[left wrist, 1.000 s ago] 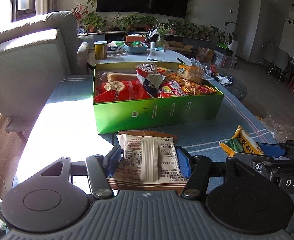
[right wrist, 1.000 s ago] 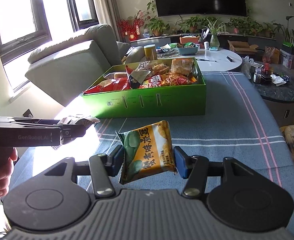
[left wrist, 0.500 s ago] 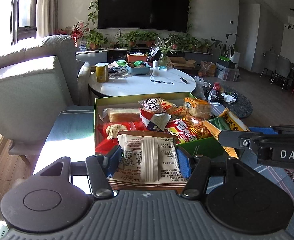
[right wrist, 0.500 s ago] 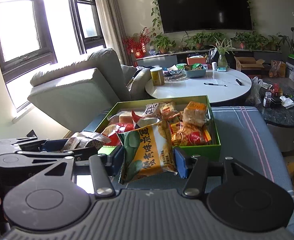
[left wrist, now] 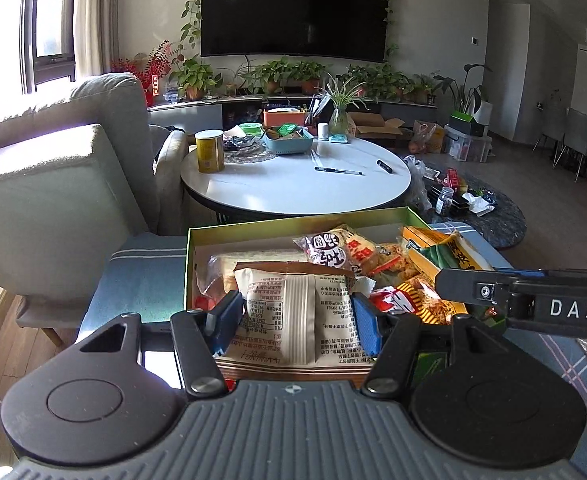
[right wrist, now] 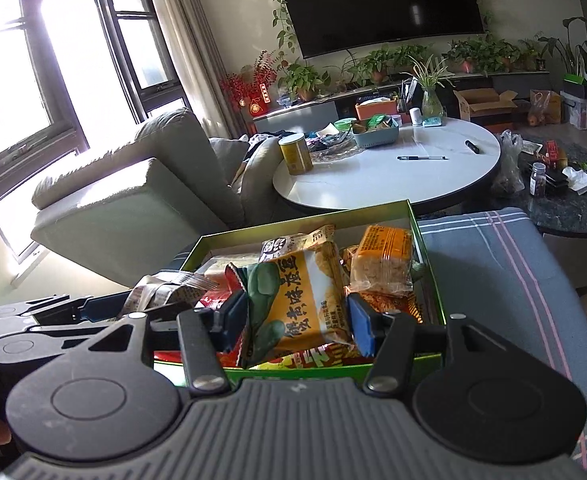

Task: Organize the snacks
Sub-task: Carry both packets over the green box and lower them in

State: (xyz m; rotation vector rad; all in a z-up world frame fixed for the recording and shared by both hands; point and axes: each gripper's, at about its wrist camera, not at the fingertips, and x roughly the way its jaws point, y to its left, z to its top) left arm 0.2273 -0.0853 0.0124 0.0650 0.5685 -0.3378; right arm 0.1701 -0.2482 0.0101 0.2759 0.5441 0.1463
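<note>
Left gripper (left wrist: 295, 316) pinches a beige snack packet (left wrist: 293, 312); right gripper (right wrist: 295, 322) pinches a yellow-green chip bag (right wrist: 299, 300), both apparently above the green box (right wrist: 423, 240).

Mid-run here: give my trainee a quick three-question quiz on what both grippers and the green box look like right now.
1. True or false: the left gripper is shut on a beige packet.
2. What does the right gripper hold? A) yellow-green snack bag B) yellow can C) pen
3. Fill in: both packets are above the open green ____.

Key: 1 true; 2 A; 3 box.
</note>
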